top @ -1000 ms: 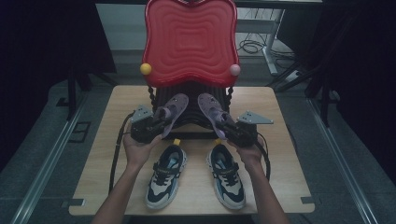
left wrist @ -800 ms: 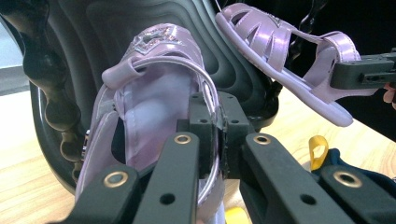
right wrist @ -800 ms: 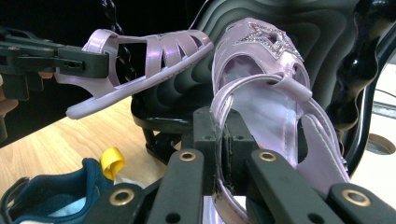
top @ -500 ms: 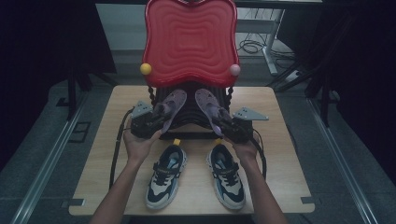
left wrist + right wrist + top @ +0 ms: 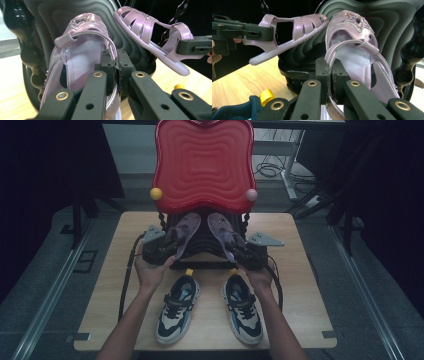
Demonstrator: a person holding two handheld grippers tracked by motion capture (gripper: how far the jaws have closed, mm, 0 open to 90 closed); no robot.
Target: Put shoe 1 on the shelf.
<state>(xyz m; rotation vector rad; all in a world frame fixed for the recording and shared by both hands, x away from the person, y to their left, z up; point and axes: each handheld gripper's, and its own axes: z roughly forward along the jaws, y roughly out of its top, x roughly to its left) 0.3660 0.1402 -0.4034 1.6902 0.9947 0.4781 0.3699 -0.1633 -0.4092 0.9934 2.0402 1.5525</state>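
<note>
Two lilac strap sandals are held up over the table, toes against a black ribbed stand [image 5: 202, 245]. My left gripper [image 5: 175, 246] is shut on the heel strap of the left sandal [image 5: 184, 231]. In the left gripper view the jaws [image 5: 117, 72] pinch the strap of that sandal [image 5: 82, 50]. My right gripper [image 5: 234, 249] is shut on the heel strap of the right sandal [image 5: 221, 231]. The right gripper view shows its jaws [image 5: 330, 75] clamped on that sandal [image 5: 352, 50]. Each gripper view also shows the other sandal [image 5: 150, 32] [image 5: 292, 27], tilted.
A red wavy panel [image 5: 202, 165] with a yellow ball [image 5: 156, 193] and a pink ball [image 5: 251, 195] rises over the stand. Two dark blue and white sneakers [image 5: 177, 309] [image 5: 242, 307] stand on the wooden table [image 5: 300, 285] between the forearms.
Both hands and their sandals have shifted a little away from the person, towards the black stand. The grips are unchanged and the sneakers have not moved.
</note>
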